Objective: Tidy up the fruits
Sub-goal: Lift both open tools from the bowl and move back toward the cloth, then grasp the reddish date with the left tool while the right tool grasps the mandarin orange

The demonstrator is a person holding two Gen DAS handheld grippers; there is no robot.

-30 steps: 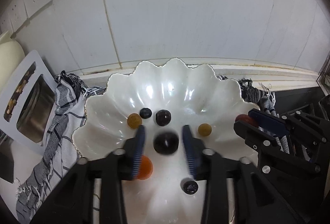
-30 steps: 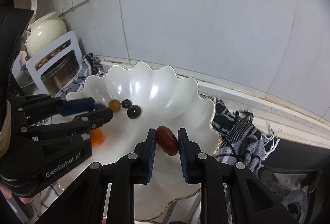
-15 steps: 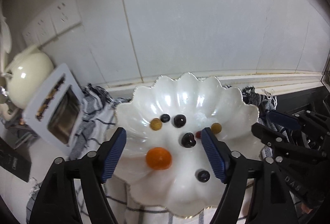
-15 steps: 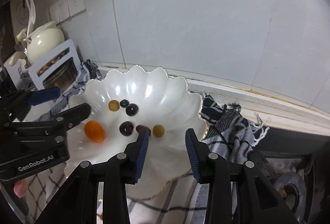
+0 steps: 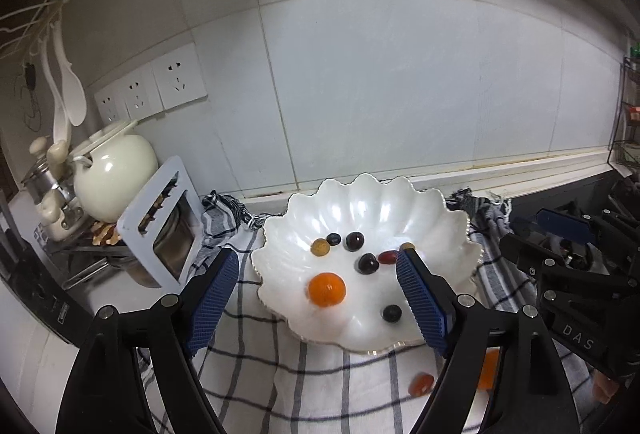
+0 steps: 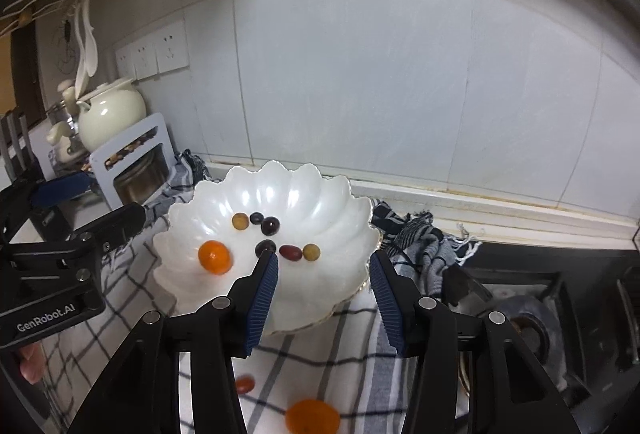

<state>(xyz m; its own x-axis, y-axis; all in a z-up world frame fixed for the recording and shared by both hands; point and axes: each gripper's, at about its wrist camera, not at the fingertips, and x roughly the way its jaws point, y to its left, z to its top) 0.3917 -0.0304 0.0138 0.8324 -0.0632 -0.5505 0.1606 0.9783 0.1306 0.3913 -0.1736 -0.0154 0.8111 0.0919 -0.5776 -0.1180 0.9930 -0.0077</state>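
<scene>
Hand-held gripper (image 6: 324,292) empty, bowl (image 6: 320,190), seven fruits

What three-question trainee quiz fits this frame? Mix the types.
1. True or false: the left gripper and right gripper each hold a fruit.
2. What lies on the checked cloth outside the bowl? A: an orange fruit and a red fruit. B: two blueberries. C: a spoon.
3. Fill in: the biggest fruit in the bowl is coloured ___.
Key: 1 false, both jaws are open and empty; 2 A; 3 orange.
</scene>
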